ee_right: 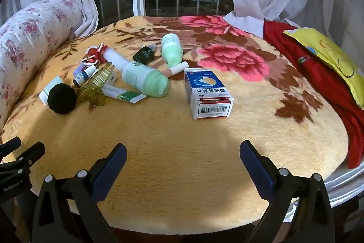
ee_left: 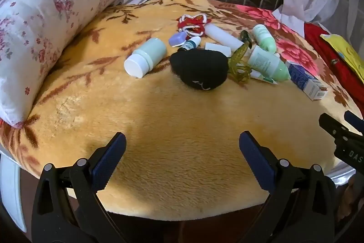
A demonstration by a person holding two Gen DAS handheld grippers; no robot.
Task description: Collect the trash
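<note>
A: Start at the left. What's there?

B: A floral bolster along the left edge of the plush blanket. Beside it a pale jar with a white lid lies on its side, then a black fuzzy pouf, with a small dropper bottle and a red ornament behind it.

A: And further right?

B: An amber plastic clip touching the pouf, a large mint bottle lying over a flattened green-and-white tube, a second mint bottle behind, and a dark little bottle between them. Just right of the heap sits a blue-and-white medicine box, barcode end toward the camera.

A: The grippers?

B: Left gripper and right gripper both hover low over bare blanket near the front edge, fingers spread wide, holding nothing, well short of the clutter
</note>
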